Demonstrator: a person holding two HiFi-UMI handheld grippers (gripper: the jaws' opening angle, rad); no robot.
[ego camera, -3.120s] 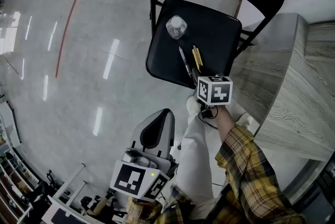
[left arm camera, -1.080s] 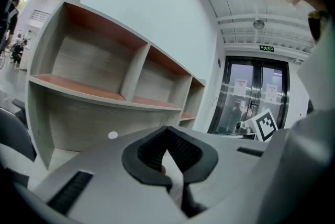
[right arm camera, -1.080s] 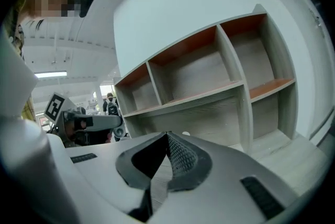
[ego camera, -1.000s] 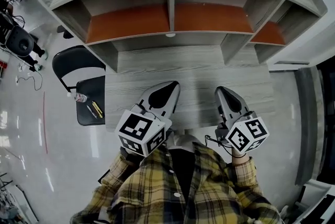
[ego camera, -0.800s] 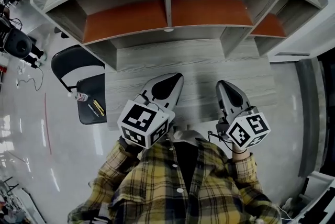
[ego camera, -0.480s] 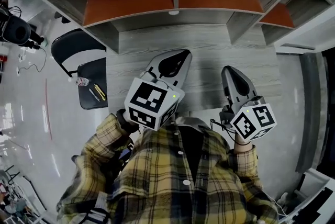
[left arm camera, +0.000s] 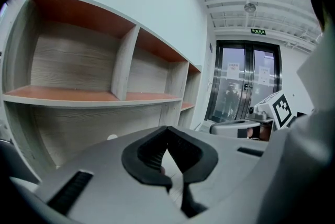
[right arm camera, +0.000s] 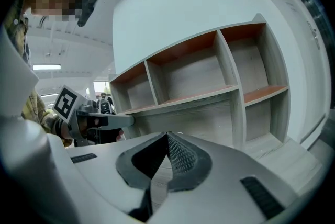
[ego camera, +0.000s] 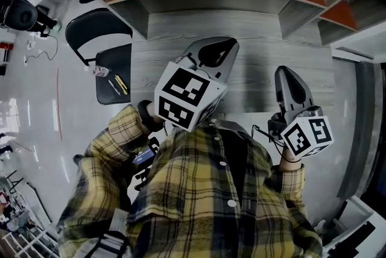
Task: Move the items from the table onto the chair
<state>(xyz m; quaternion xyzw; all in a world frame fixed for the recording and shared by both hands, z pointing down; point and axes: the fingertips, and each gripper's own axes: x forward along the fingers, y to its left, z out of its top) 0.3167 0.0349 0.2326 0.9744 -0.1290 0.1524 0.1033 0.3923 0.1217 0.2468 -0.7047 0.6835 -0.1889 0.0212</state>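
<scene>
I see one counter. One chair stands at its left end, three items on seat: one bottle, two pens just beside it. Two grippers over counter's near edge, left and right, each with jaws pressed together, empty.

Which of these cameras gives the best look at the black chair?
The head view: the black chair stands left of the table, a bottle and pens on its seat. Both gripper views face the shelves and show no chair.
</scene>
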